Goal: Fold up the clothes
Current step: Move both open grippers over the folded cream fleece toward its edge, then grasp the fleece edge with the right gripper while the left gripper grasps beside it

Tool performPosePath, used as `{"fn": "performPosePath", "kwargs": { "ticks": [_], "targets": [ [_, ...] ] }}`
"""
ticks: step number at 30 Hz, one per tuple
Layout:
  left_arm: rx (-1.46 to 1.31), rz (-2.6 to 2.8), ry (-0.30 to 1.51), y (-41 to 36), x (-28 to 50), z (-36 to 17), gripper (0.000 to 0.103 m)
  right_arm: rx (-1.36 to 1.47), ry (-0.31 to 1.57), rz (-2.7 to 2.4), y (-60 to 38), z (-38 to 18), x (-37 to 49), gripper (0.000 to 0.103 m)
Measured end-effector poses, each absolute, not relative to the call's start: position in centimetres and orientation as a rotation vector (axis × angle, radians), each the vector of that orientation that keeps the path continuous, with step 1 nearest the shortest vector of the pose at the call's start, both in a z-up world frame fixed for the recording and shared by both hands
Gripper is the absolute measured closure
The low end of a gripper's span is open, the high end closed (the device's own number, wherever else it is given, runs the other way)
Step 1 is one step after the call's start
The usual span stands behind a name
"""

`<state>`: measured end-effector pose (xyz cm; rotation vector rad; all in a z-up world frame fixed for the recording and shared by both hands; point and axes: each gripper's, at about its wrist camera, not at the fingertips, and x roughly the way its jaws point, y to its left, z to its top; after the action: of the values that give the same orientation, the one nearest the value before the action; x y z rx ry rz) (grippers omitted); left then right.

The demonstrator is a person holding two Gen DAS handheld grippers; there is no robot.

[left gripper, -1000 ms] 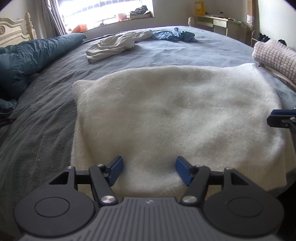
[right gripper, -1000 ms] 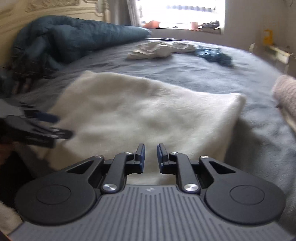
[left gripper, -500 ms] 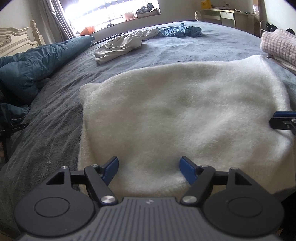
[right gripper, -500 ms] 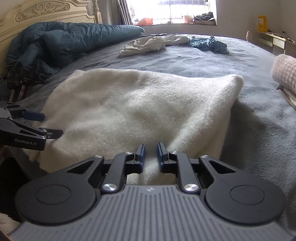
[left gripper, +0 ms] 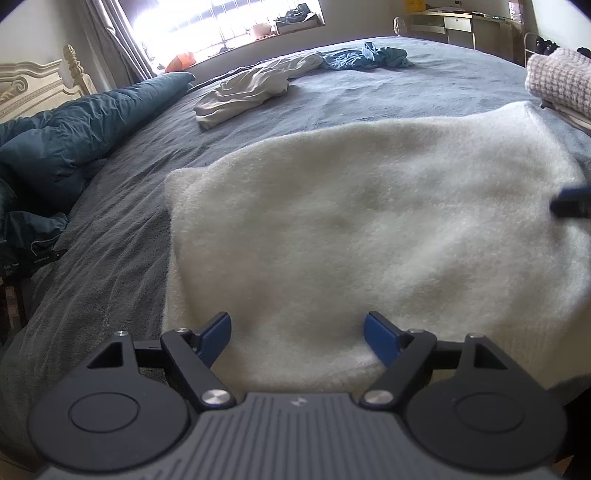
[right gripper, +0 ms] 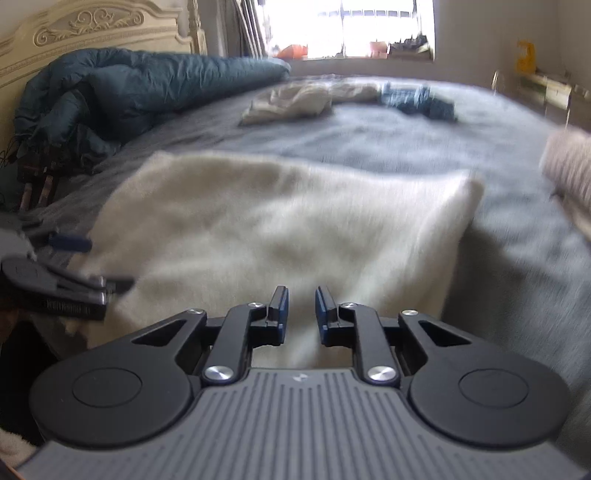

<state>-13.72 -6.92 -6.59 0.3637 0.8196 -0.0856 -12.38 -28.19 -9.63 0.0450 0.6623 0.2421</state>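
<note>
My left gripper [left gripper: 297, 332] has its blue pads spread wide, nothing between them, hovering over the near edge of the fluffy white garment [left gripper: 369, 229]. My right gripper [right gripper: 298, 306] has its fingers close, a narrow gap showing, nothing pinched that I can see; it sits just above the same garment's near hem [right gripper: 280, 229]. The right view is motion-blurred, so fine contact can't be judged.

In the left view, the right gripper's tip pokes in at 3 o'clock, over the garment's right edge. In the right view, the left gripper shows at 9 o'clock, jaws spread, by the garment's left edge.

The white garment lies flat on the grey bedspread [left gripper: 110, 251], filling the centre of both views, near side toward me, far corners at 10 and 2 o'clock in the left view.

Beyond it, at 12 o'clock in the left view: a crumpled cream garment [left gripper: 251, 92] and, touching its right end, a bunched blue garment [left gripper: 365, 59]. Both well apart from the white one.

At 9–10 o'clock, a teal duvet [left gripper: 74, 136] heaped against a carved cream headboard [right gripper: 92, 26]. At 2–3 o'clock, a pink knitted item [left gripper: 557, 81] at the bed's edge, near the white garment's far right corner. Bright window [left gripper: 221, 29] at 12 o'clock.
</note>
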Motion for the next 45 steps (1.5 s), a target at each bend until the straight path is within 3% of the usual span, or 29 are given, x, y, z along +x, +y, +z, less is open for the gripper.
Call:
{"fn": "performPosePath", "kwargs": {
  "ticks": [12,18,26,37,45],
  "targets": [
    [0.129,-0.164,0.733,-2.6,-16.6,-5.7,0.013,0.029,0.654,0.183,-28.8,-8.5,-10.6,0.075],
    [0.043,-0.23,0.666,0.6,-19.4,-5.0,0.004,0.021,0.624,0.261,-25.2,-6.2,-11.5,0.068],
    [-0.067,-0.227,0.659,4.8,-20.8,-6.1,0.0,0.081,0.692,0.48,-17.4,-5.5,-9.4,0.054],
    [-0.19,-0.3,0.608,9.2,-19.2,-9.0,0.001,0.101,0.813,0.658,-8.2,-5.3,-6.0,0.039],
    [-0.257,-0.36,0.612,9.9,-17.0,-10.0,0.015,0.059,0.862,0.636,-6.3,-5.7,-4.6,0.034]
  ]
}}
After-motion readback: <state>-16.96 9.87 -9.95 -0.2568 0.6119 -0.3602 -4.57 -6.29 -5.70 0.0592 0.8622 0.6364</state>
